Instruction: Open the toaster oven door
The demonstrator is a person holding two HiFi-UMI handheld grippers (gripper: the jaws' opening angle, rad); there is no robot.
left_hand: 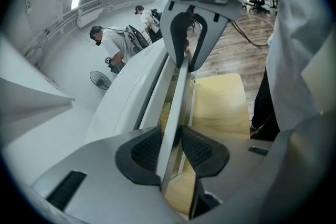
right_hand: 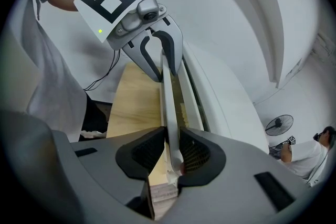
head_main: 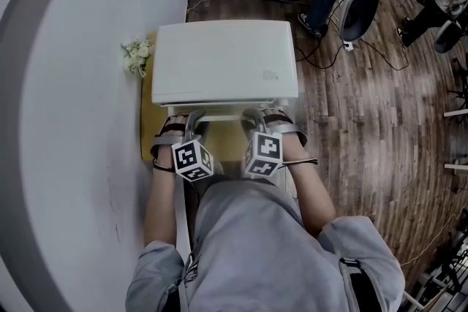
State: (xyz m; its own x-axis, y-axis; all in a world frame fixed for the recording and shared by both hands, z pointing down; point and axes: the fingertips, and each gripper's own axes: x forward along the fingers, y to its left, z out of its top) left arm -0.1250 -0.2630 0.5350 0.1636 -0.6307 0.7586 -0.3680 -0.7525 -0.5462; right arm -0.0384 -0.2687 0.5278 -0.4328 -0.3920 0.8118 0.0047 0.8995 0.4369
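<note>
Left tongs [left_hand: 172, 152] and right tongs [right_hand: 170, 152] both clench the handle [left_hand: 178, 94] across the toaster oven [head_main: 223, 58] front, spread apart, likely to pull the door down evenly.

Head view: overhead, steeply down onto toaster oven [head_main: 225, 58], moderately near. Gripper views: very close, sighting along the shared door handle [left_hand: 176, 102] from left and right, facing each other.
</note>
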